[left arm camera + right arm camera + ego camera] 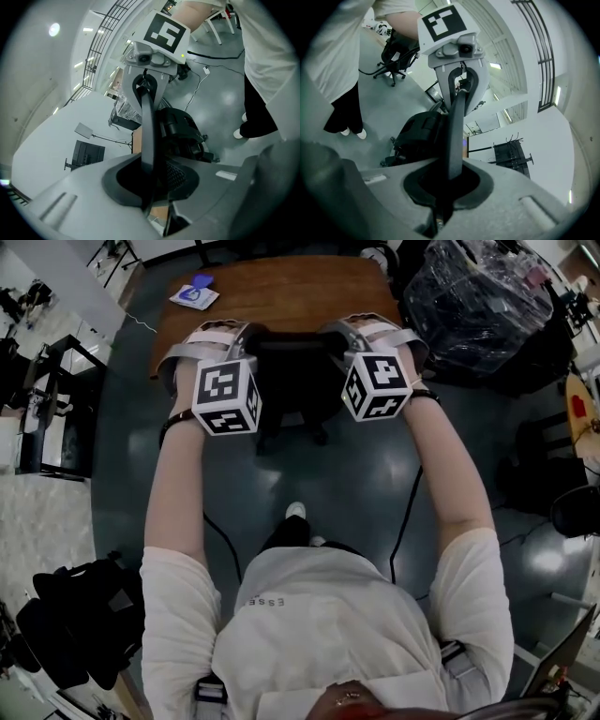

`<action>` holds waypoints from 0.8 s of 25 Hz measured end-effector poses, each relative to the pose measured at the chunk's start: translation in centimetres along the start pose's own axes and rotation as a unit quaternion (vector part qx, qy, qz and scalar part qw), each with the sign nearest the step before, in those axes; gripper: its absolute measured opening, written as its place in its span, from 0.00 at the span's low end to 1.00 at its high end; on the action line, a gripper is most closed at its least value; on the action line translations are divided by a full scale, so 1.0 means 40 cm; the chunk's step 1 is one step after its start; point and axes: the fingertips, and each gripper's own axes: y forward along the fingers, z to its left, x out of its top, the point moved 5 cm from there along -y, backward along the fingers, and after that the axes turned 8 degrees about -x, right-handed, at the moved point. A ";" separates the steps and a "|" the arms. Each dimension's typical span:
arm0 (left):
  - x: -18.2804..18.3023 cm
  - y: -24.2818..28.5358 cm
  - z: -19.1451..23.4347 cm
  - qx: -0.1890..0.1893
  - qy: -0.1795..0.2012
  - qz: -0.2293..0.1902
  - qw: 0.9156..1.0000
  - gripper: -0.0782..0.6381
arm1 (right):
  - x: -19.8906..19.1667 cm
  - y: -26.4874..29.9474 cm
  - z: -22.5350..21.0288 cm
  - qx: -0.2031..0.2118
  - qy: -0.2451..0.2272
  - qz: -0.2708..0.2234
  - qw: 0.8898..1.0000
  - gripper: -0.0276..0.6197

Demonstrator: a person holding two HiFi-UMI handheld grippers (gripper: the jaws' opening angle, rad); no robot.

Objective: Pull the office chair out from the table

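A black office chair [292, 371] stands at the near edge of a brown wooden table [281, 287]. I hold the top rim of its backrest from both ends. My left gripper [255, 336] is shut on the rim's left end, my right gripper [330, 336] on its right end. In the left gripper view the thin black rim [147, 131] runs from my jaws [150, 187] up to the right gripper [144, 86], with the seat [180, 131] below. The right gripper view mirrors this: the rim [454, 136] leaves my jaws [445, 187] toward the left gripper [459, 79].
A blue and white item [194, 294] lies on the table's far left corner. A large plastic-wrapped load [478, 306] stands right of the table, a dark shelf [47, 399] left. Black bags [75, 624] sit at lower left. Cables [403, 521] cross the grey floor. Another chair [396, 54] stands behind.
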 end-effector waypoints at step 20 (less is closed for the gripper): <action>0.087 -0.152 -0.191 0.010 -0.002 0.030 0.999 0.21 | 0.129 -0.198 0.133 -0.013 0.002 -0.029 1.000 0.05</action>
